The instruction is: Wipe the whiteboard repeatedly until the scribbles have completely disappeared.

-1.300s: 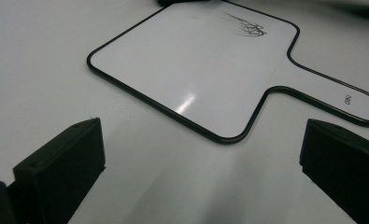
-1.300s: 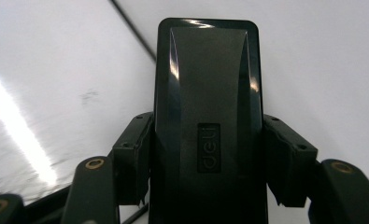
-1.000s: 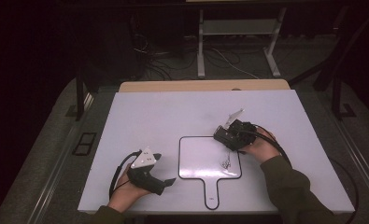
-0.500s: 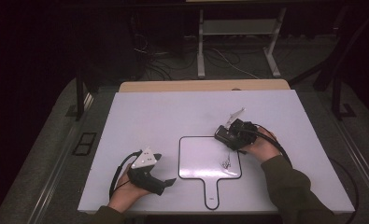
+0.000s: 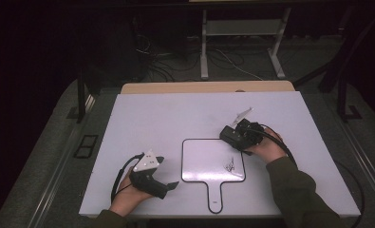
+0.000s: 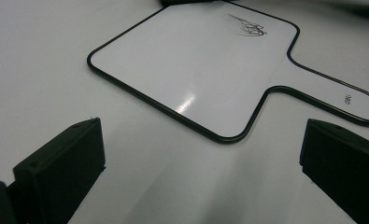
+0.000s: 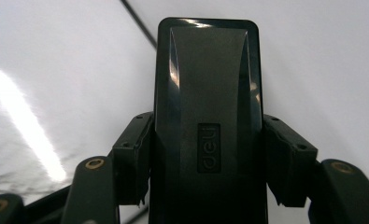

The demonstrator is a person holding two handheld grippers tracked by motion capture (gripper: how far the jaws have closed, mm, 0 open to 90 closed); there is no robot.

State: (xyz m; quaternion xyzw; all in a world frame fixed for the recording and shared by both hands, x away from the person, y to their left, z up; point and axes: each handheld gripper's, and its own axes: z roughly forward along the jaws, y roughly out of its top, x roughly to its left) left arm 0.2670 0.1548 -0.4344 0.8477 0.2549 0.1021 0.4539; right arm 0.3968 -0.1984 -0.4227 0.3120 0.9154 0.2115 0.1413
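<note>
A small white paddle-shaped whiteboard with a black rim lies flat on the table, handle toward the person. A black scribble marks its right side, also seen as the scribble in the left gripper view. My right gripper is shut on a black eraser, its pads pressing both long sides. The eraser sits at the board's far right corner, above the scribble. My left gripper rests on the table left of the board, open, nothing between its fingers.
The white table top has a wooden strip along its far edge. Cables trail from both grippers. Beyond the table stand a metal stand and floor cables in the dark.
</note>
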